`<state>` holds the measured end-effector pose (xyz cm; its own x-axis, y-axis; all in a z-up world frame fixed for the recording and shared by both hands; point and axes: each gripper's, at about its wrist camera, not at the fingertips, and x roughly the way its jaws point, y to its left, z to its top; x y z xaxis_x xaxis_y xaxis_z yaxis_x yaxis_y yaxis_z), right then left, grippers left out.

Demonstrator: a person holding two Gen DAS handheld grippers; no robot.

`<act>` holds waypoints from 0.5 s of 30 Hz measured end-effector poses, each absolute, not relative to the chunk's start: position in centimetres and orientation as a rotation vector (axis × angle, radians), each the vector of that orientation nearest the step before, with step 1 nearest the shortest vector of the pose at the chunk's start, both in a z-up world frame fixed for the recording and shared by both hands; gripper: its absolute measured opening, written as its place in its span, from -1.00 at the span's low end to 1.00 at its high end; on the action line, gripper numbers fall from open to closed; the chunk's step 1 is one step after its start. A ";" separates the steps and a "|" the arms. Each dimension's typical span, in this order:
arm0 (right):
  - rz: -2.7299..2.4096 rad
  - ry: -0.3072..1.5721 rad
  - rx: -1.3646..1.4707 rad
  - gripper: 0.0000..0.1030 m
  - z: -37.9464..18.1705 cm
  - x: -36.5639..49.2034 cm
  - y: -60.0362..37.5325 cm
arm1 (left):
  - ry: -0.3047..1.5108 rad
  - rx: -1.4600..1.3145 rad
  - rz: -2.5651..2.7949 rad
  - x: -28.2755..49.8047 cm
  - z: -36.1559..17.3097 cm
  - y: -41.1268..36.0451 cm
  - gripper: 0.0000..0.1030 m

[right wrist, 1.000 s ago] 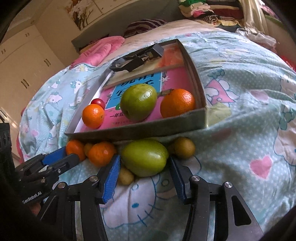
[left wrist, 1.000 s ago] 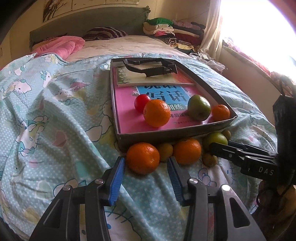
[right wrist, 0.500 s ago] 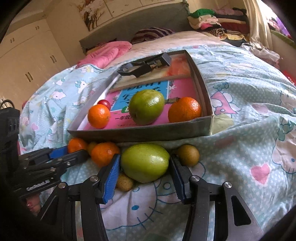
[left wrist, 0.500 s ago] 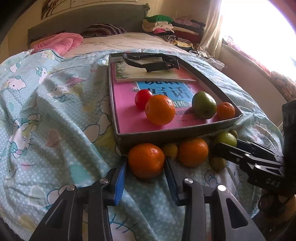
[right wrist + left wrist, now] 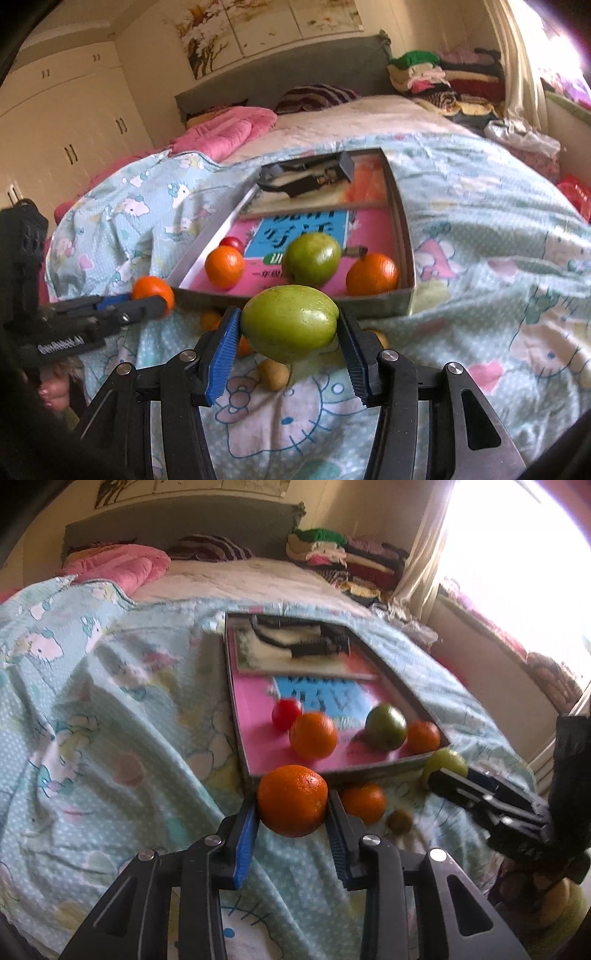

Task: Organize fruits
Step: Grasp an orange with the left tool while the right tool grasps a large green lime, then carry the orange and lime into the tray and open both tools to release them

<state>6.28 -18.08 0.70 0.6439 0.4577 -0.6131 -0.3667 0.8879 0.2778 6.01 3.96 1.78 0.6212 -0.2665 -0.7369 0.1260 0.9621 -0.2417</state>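
Both tongs are closed on fruit; the left gripper (image 5: 291, 806) pinches an orange (image 5: 292, 799) between its blue pads, held just in front of the near left corner of the tray (image 5: 236, 720); the right gripper (image 5: 289, 330) clamps a green fruit (image 5: 290, 324) just in front of the tray's near wall, toward its middle.

Going left to right inside the tray, the left wrist view shows a small red fruit (image 5: 285, 709), an orange one (image 5: 313, 734), a green one (image 5: 386, 722) and another orange one (image 5: 423, 736) near the right corner, all resting on a pink book (image 5: 258, 731); a black tool (image 5: 303, 640) lies at the tray's far end. Only this view shows the loose fruit in front of the tray plainly: an orange one (image 5: 362, 802) and a small brown one (image 5: 400, 820) on the blanket (image 5: 110, 738). Only the right wrist view shows the white wardrobe (image 5: 62, 122) far left of the tray, and a brown fruit (image 5: 274, 373) below the gripped green one; another brown fruit peeps from behind the right finger.

Open blanket lies to the left of the tray and to its right; its near wall stands low between both held fruits and the pink floor; the middle of that floor, behind the row of fruit, is bare book cover; the two grippers sit side by side before the tray, apart.
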 end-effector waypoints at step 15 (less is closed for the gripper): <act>0.444 0.696 0.010 0.05 1.9 8.3 -16.6 | 0.882 -0.114 -0.205 9.0 2.1 2.7 -0.31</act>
